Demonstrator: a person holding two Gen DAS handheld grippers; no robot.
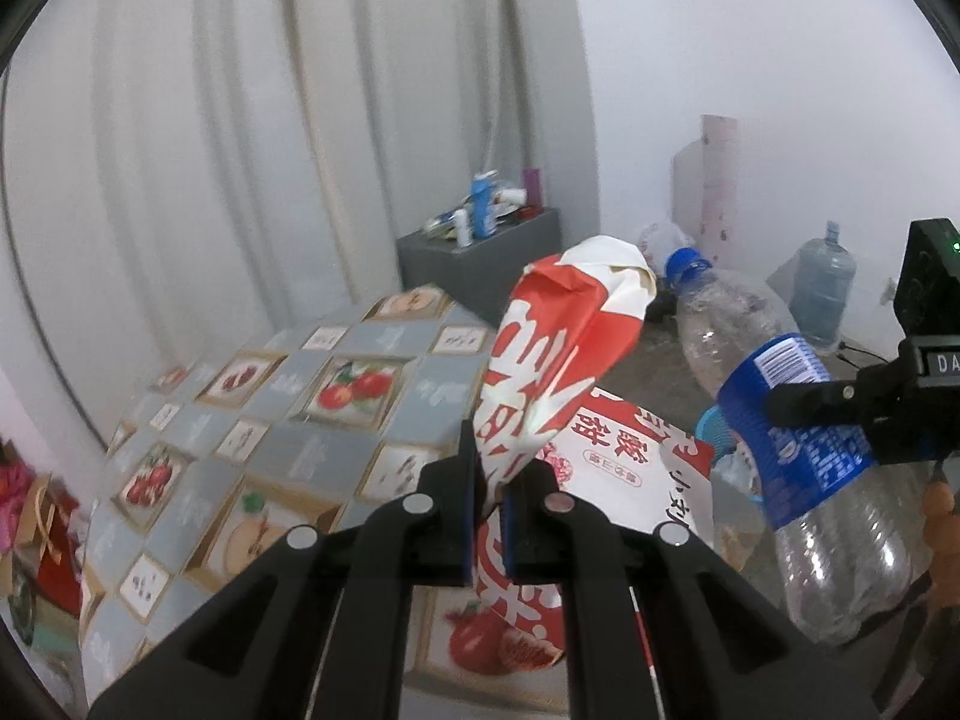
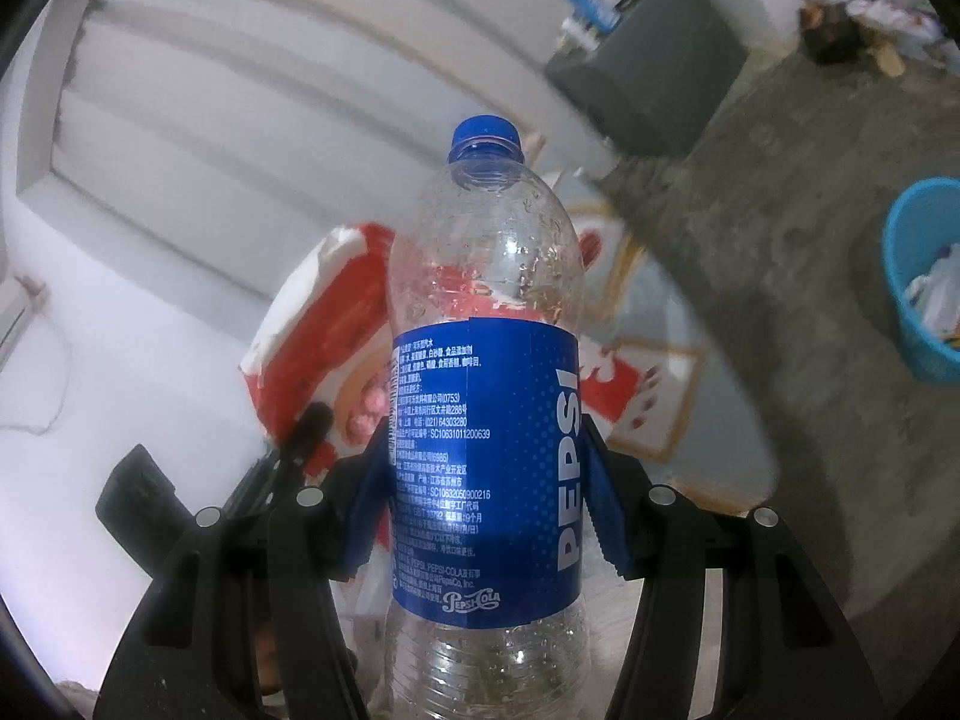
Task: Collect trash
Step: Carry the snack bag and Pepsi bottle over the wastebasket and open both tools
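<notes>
The left gripper is pinching a red-and-white wrapper while the right gripper is clamping an empty Pepsi bottle, both lifted above the table. Carrying is under way; next, both likely need moving right over the blue bin on the floor before releasing.

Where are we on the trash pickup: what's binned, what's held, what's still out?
Done: the blue basket on the floor already has some trash in it. In hand: the left gripper is shut on a crumpled red-and-white wrapper; the right gripper clamps an empty Pepsi bottle. Left: both need dropping in the basket, and a red-and-white snack bag remains on the table.
</notes>
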